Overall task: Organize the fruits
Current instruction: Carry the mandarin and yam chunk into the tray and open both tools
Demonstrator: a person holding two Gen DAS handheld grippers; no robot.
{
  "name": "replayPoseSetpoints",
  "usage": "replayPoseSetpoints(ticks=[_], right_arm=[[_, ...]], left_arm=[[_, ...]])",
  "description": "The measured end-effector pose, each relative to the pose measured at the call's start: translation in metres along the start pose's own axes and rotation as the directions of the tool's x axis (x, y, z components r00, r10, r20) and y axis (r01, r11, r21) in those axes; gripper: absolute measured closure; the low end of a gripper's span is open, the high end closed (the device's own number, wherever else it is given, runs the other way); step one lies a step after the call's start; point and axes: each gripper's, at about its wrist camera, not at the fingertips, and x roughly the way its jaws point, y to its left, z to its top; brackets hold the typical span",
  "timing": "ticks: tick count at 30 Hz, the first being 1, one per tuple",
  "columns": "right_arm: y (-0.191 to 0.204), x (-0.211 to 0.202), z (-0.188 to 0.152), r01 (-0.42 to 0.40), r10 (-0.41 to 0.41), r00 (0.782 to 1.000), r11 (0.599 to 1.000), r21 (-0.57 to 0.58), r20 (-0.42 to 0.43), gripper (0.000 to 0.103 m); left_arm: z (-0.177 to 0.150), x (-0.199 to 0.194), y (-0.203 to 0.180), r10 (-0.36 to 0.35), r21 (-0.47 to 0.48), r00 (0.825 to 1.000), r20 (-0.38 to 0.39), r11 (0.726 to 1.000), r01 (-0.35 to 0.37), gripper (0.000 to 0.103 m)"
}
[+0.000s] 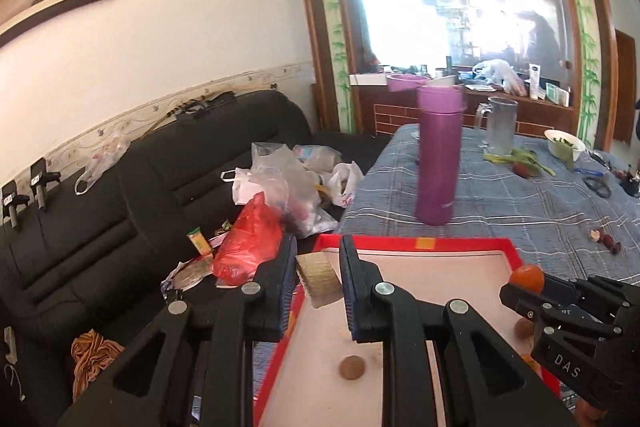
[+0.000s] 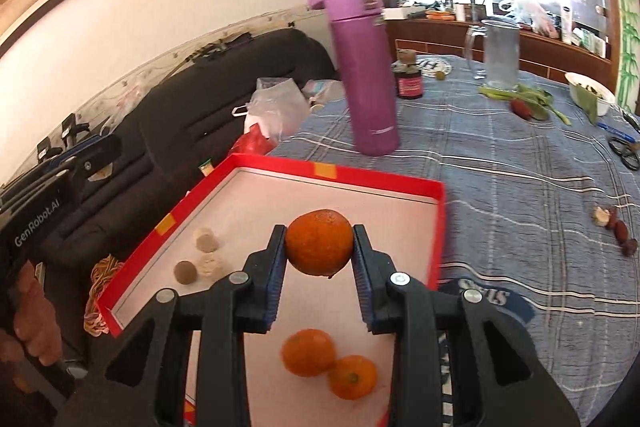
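I am holding the left hand-held gripper (image 1: 318, 287) open and empty over the red tray's (image 2: 276, 163) left edge, above a brown fruit (image 1: 352, 367). My right hand-held gripper (image 2: 319, 247) is clamping an orange (image 2: 319, 242) between both pads, above the tray. Two more oranges (image 2: 330, 363) are lying touching on the tray floor below it.

Purple bottle (image 2: 370, 75) motion-blurred, red tray's (image 2: 439, 227) near end cut off by frame edge and jaws.
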Motion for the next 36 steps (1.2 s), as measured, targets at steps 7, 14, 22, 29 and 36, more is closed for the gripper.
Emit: replayPoseSetpoints(ticks=[7,14,22,29,36], right_arm=[[0.018,0.011,0.001,-0.019,0.018,1.000,0.999,-0.028,-0.015,0.069],[0.017,0.022,0.000,-0.023,0.022,0.999,1.000,-0.021,-0.039,0.069],[-0.008,0.040,0.000,0.037,-0.034,0.995,0.999,0.033,-0.090,0.069],[-0.039,0.053,0.005,0.069,-0.049,0.984,0.991,0.114,-0.169,0.069],[-0.051,0.066,0.003,0.119,-0.085,0.964,0.986,0.120,-0.252,0.069]], left_arm=[[-0.004,0.008,0.013,0.007,-0.017,1.000,-0.015,1.000,-0.007,0.082],[-0.008,0.017,0.012,-0.003,-0.009,0.999,-0.036,1.000,0.003,0.082],[-0.016,0.048,-0.012,-0.025,0.061,0.989,-0.145,0.998,0.034,0.082],[-0.018,0.092,-0.050,-0.091,0.137,0.937,-0.339,0.980,0.145,0.082],[-0.027,0.113,-0.057,-0.080,0.146,0.888,-0.453,0.976,0.162,0.082]])
